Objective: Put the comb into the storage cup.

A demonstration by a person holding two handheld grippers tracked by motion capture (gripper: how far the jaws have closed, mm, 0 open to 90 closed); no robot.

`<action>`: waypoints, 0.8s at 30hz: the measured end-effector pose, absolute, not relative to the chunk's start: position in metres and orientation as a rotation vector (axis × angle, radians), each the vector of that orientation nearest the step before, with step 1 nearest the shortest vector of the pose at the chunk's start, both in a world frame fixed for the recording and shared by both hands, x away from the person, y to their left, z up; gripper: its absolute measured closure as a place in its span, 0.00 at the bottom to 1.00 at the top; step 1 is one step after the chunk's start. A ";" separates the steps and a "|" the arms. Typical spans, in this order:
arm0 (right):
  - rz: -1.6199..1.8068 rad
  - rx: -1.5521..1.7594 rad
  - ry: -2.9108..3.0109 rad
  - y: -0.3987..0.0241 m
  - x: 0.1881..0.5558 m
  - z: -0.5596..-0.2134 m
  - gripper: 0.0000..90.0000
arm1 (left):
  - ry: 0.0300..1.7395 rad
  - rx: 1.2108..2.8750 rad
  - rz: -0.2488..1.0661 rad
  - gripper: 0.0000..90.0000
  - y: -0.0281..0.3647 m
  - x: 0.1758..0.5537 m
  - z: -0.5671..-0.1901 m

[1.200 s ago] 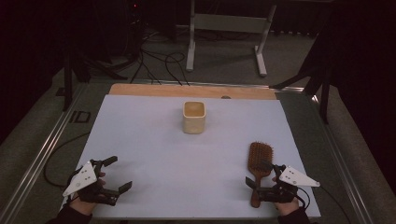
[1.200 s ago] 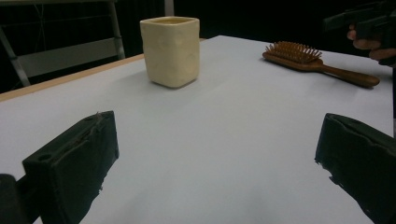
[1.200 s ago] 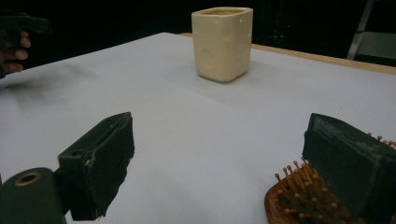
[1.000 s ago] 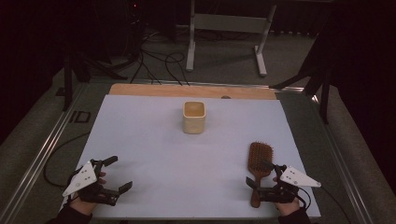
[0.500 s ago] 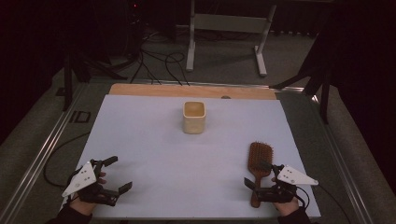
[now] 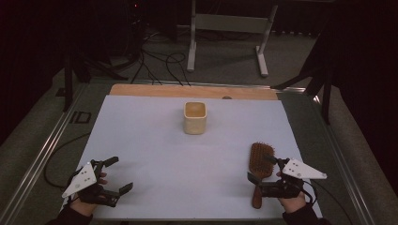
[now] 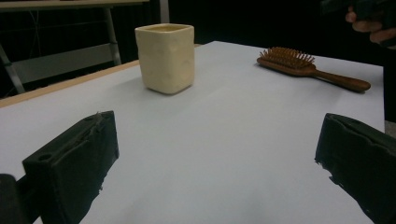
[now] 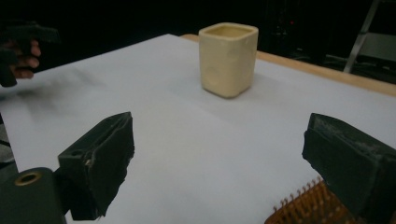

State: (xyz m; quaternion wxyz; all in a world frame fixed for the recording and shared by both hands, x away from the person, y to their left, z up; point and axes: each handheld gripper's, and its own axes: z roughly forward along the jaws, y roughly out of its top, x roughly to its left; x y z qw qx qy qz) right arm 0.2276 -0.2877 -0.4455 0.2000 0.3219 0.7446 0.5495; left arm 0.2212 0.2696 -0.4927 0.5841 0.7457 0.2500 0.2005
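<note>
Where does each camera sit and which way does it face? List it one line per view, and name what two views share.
High view: above the near table edge, looking forward and down; both hands, left tool, right tool.
Left tool view: rides the left tool, faces the cup and hairbrush; two open jaws.
Right tool view: rides the right tool, faces the cup; open jaws over the bristles.
Shared: cup and hairbrush.

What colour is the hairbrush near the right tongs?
The hairbrush is reddish brown wood, handle and bristles alike; the left gripper view shows it best.
</note>
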 end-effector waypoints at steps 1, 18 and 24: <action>1.533 0.896 2.078 -0.288 0.228 -0.442 0.10 | 0.583 1.741 0.468 0.00 0.270 0.221 -0.493; 1.525 0.868 2.182 -0.266 0.247 -0.437 0.10 | 0.568 1.735 0.469 0.00 0.268 0.221 -0.491; 1.508 0.872 2.246 -0.261 0.250 -0.449 0.10 | 0.564 1.737 0.474 0.00 0.268 0.220 -0.490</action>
